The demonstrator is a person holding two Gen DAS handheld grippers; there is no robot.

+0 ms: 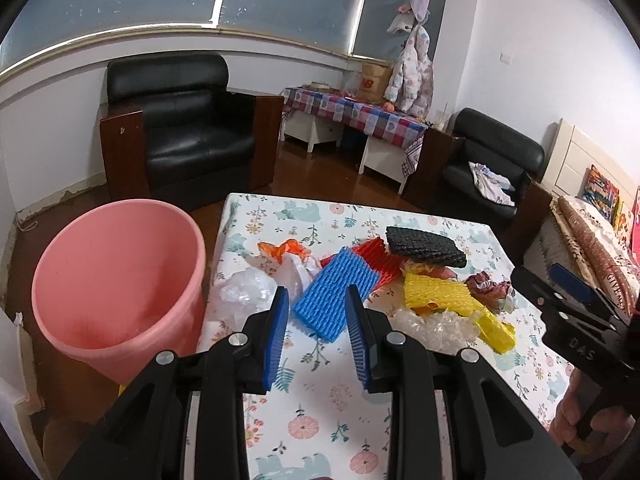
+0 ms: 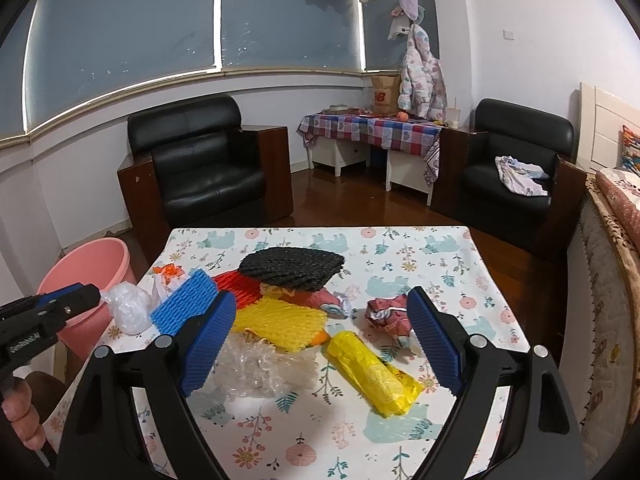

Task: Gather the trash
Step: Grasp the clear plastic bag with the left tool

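Trash lies heaped on the floral-cloth table (image 1: 320, 420): a blue foam net (image 1: 336, 296), a red one (image 1: 376, 258), a black one (image 2: 292, 266), a yellow one (image 2: 280, 316), a yellow bag roll (image 2: 372, 372), clear bubble wrap (image 2: 260, 368), a white plastic bag (image 1: 248, 292) and a crumpled red wrapper (image 2: 388, 314). My left gripper (image 1: 318, 316) hovers open before the blue net, holding nothing. My right gripper (image 2: 320, 320) stands wide open above the yellow net and the roll, also holding nothing. A pink bucket (image 1: 120, 272) stands on the floor left of the table.
Beyond the table are two black armchairs (image 2: 208, 168) and a side table with a checked cloth (image 2: 372, 128). A bed (image 2: 612, 240) runs along the right side. A hand (image 2: 24, 416) holds the left gripper's handle.
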